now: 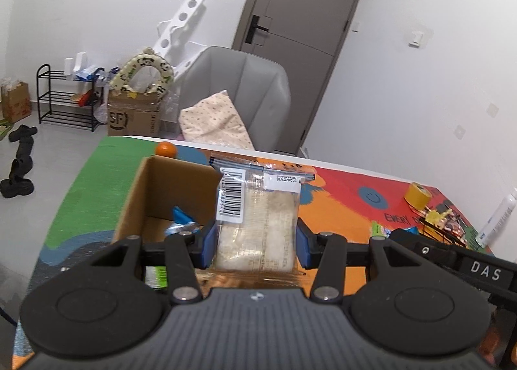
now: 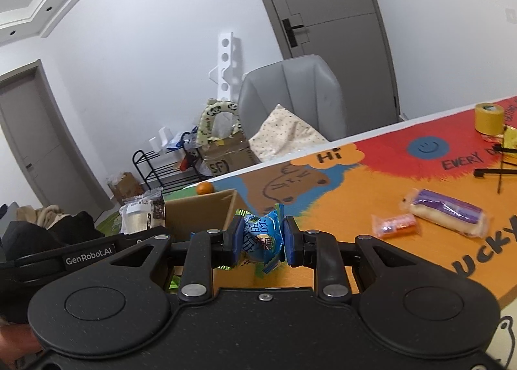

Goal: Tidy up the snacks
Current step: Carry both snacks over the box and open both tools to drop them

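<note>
My left gripper [image 1: 255, 242] is shut on a clear packet of pale cake [image 1: 257, 218] with a barcode label, held upright over the right side of an open cardboard box [image 1: 168, 189]. Inside the box lie a blue wrapper [image 1: 181, 219] and a green packet [image 1: 156, 276]. My right gripper [image 2: 262, 240] is shut on a blue snack packet [image 2: 262, 237] just right of the same box [image 2: 200, 211]. The left gripper's packet [image 2: 142, 213] shows at the left of the right wrist view. A purple-wrapped cake [image 2: 447, 216] and a small orange-pink packet [image 2: 394, 224] lie on the colourful table mat [image 2: 371, 189].
An orange [image 1: 165, 149] sits behind the box at the table's far edge. A yellow tape roll [image 2: 489, 118] and a black wire rack [image 2: 497, 166] stand at the far right. A white bottle [image 1: 499, 218] stands at the right edge. A grey chair [image 1: 239, 95] is behind the table.
</note>
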The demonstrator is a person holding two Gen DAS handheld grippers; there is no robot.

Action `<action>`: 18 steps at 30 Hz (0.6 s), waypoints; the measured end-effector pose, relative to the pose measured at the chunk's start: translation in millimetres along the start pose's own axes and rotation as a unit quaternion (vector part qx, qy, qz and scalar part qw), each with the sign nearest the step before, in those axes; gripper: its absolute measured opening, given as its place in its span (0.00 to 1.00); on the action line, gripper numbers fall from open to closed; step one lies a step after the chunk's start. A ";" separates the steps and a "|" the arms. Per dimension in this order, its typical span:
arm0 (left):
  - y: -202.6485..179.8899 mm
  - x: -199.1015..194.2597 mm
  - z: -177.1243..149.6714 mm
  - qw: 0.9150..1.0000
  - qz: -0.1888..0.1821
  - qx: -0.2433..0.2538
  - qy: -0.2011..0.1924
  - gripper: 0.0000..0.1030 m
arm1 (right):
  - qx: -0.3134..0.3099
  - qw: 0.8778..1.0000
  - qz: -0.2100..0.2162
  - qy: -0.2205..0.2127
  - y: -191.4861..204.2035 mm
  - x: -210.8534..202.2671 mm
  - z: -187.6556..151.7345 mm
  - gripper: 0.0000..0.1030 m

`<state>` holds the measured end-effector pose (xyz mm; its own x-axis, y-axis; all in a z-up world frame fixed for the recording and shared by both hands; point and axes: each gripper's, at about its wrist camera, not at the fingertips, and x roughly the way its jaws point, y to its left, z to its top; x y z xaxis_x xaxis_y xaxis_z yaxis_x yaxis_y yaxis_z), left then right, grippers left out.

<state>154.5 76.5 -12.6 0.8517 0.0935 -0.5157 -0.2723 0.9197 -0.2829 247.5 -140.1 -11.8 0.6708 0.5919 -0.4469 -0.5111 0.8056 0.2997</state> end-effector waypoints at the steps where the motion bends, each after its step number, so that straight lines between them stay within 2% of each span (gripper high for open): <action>1: 3.9 -0.6 0.4 1.000 0.002 -0.003 0.000 0.46 | -0.002 1.000 0.001 0.001 2.1 1.5 0.3 0.23; 8: 31.4 8.4 5.3 0.999 0.022 -0.019 0.011 0.46 | -0.014 1.000 0.007 0.008 19.7 16.1 3.1 0.23; 18: 55.5 26.1 7.2 0.999 0.026 -0.041 0.024 0.46 | -0.025 0.999 0.015 0.026 35.8 46.4 4.2 0.23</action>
<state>164.9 132.7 -35.9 0.8132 0.1198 -0.5695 -0.3531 0.8795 -0.3192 262.6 -83.7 -18.3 0.6263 0.6126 -0.4822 -0.5577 0.7842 0.2719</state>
